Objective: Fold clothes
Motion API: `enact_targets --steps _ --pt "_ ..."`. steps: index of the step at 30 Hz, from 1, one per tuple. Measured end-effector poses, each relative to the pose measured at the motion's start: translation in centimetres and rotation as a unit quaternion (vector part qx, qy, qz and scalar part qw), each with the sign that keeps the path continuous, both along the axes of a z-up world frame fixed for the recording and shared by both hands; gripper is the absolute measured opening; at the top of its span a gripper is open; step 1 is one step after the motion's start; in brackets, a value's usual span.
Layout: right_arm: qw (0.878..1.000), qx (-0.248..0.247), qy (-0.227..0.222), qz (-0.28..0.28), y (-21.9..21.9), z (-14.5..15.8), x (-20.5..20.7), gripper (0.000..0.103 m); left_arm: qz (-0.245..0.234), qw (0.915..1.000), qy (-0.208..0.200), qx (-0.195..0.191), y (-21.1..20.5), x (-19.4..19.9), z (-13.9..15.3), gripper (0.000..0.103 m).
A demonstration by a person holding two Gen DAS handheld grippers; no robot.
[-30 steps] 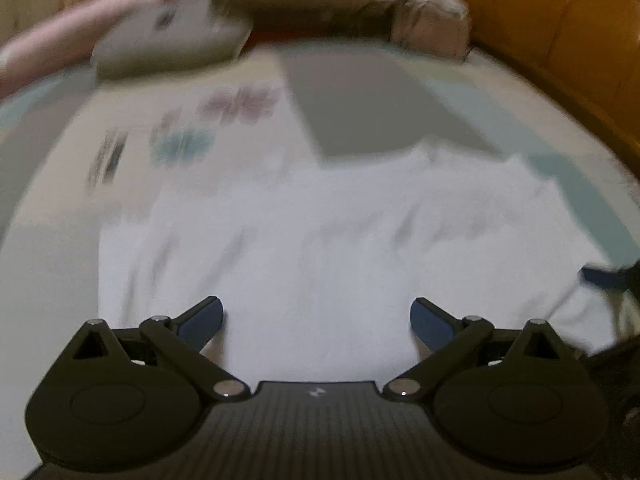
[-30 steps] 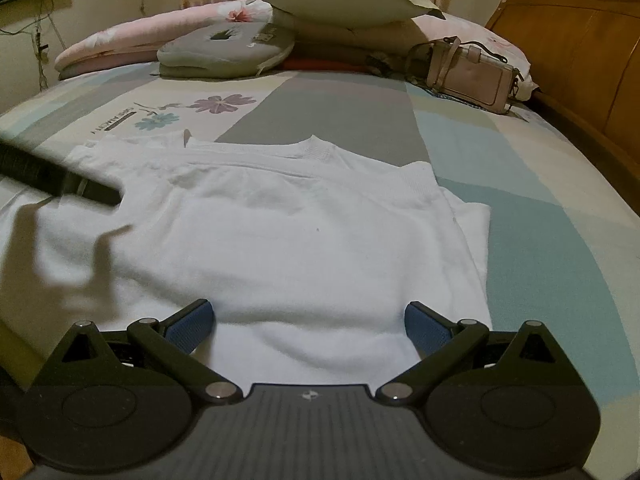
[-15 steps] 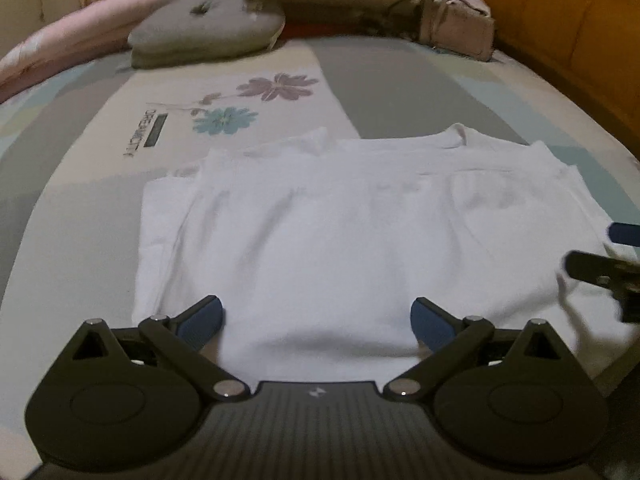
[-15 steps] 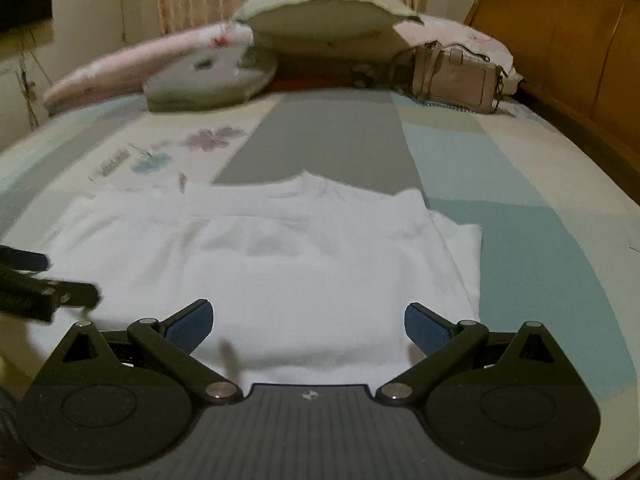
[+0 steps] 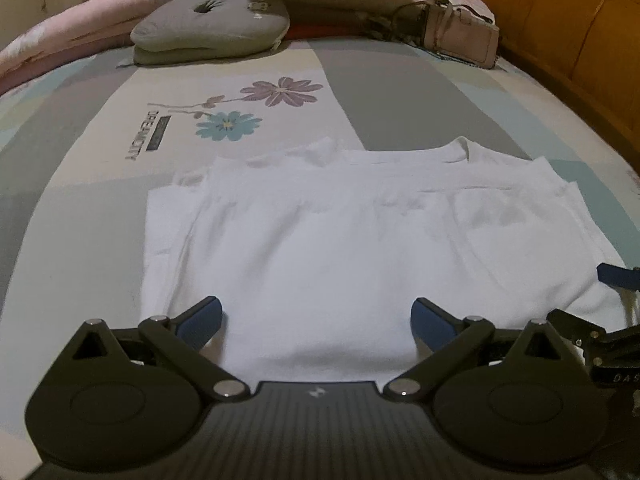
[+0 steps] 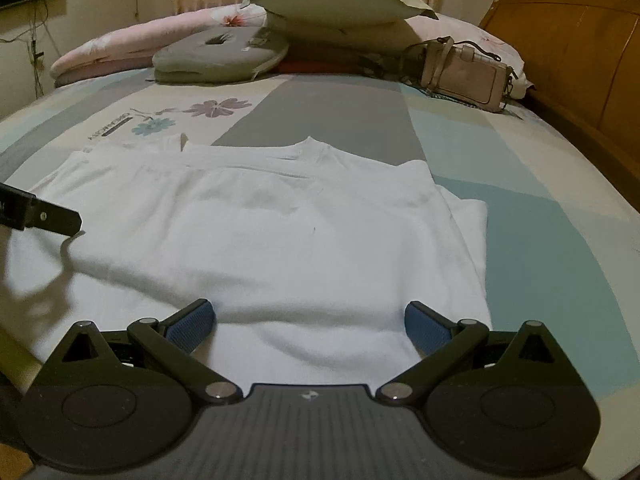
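white T-shirt (image 5: 360, 248) lying flat on bed (image 5: 80, 216) | left gripper (image 5: 318, 322) gaping wide over hem | right gripper (image 6: 310, 320) gaping wide, holding nothing

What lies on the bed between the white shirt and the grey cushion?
Only bedsheet with two printed flowers lies between the white shirt and the grey cushion; both wrist views show this.

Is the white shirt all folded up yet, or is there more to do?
Partly. The white shirt lies flat on the bed with both side parts already folded in, so it looks like a neat rectangle. Right now nothing is gripped: the left gripper and right gripper are both open at its near edge. It probably needs folding in half next.
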State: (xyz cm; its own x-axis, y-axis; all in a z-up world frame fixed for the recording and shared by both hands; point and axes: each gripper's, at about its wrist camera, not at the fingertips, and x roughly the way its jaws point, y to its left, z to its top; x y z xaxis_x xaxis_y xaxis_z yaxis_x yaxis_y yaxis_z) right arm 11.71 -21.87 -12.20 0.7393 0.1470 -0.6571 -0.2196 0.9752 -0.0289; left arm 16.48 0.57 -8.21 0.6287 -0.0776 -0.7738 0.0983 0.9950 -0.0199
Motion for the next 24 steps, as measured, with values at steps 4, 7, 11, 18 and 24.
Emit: enact_targets --steps 4,7,11,18,24 --pt "1.0 0.001 0.0 0.001 0.0 0.0 0.0 0.103 -0.005 0.9999 0.003 0.009 -0.6 0.2 0.1 0.1" --pt "1.0 0.001 0.0 0.001 0.0 0.0 -0.1 0.103 -0.006 0.9999 0.008 0.008 -0.9 0.3 0.0 0.1" --pt "1.0 -0.001 0.0 0.002 0.0 0.0 0.0 0.103 -0.011 0.9999 0.004 0.01 -1.3 -0.2 0.5 0.1" --pt "1.0 0.012 0.008 0.006 0.6 2.0 0.8 0.103 -0.017 0.9997 -0.018 0.001 -0.8 -1.5 2.3 0.1" --pt "0.991 0.111 -0.023 0.066 2.2 5.2 3.0 0.103 0.019 0.9981 -0.058 -0.007 2.4 -2.1 4.4 0.1"
